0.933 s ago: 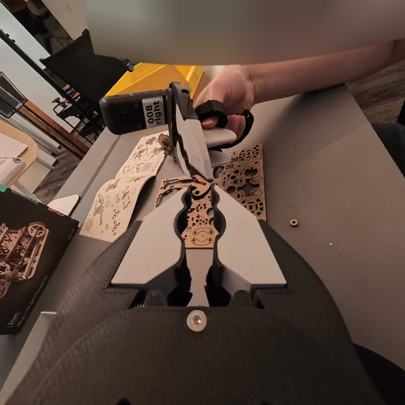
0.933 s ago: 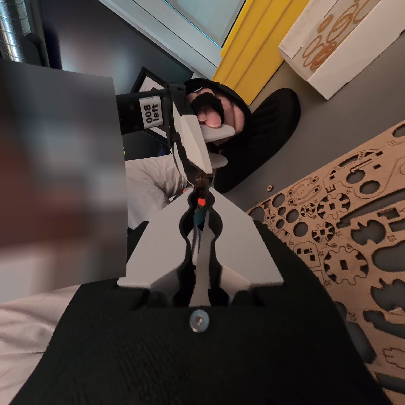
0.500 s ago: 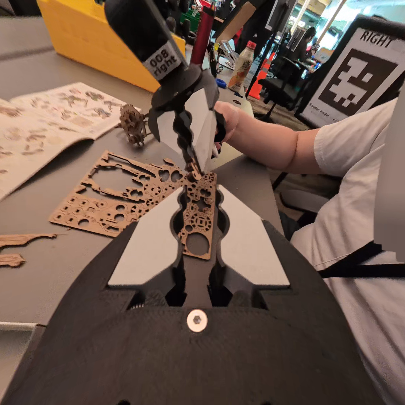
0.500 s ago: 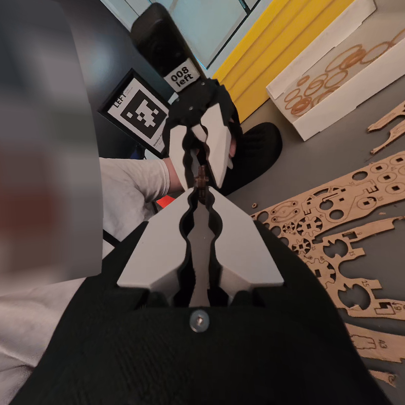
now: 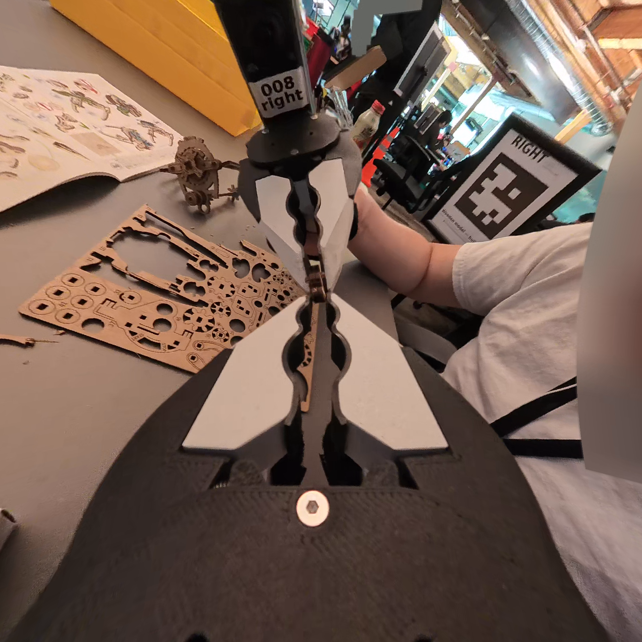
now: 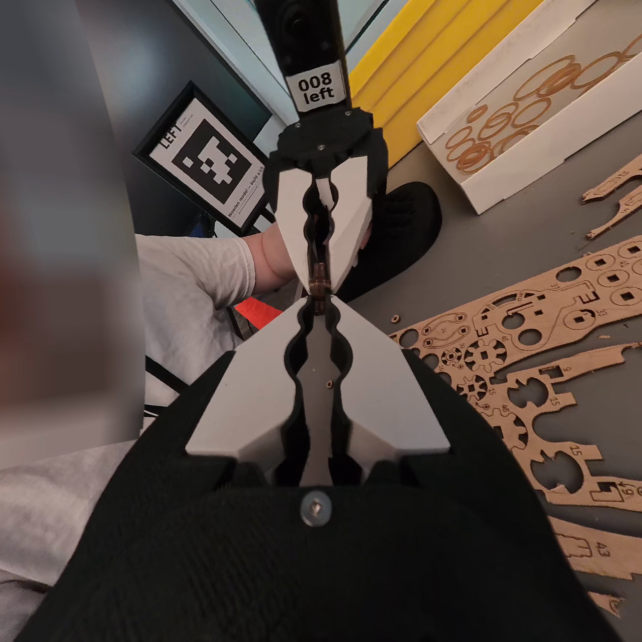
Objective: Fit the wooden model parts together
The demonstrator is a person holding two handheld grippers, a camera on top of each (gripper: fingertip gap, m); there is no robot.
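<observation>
My left gripper (image 5: 316, 300) and my right gripper (image 5: 314, 274) meet tip to tip above the grey table's near edge. Each is shut on a small dark wooden part. The two parts (image 5: 317, 286) touch between the tips, and where they join is too small to make out. In the right wrist view my right gripper (image 6: 318, 307) points up at the left gripper (image 6: 318, 274), with the small wooden parts (image 6: 318, 288) between them. A person's hands hold both grippers.
A punched-out wooden sheet (image 5: 139, 298) lies flat left of the grippers. Behind it stand a part-built wooden model (image 5: 196, 173), an open instruction booklet (image 5: 52, 121) and a yellow bin (image 5: 166, 45). A white box of rubber bands (image 6: 521, 114) and more wooden sheets (image 6: 521, 347) lie on the table. My two grippers' fingertips are within a few centimetres of each other. The part-built wooden model (image 5: 196, 173) is about 20 centimeters from both grippers' fingertips.
Both grippers have swung round to face each other in a straight line. Their tips have closed the gap, so the small wooden parts now touch.
</observation>
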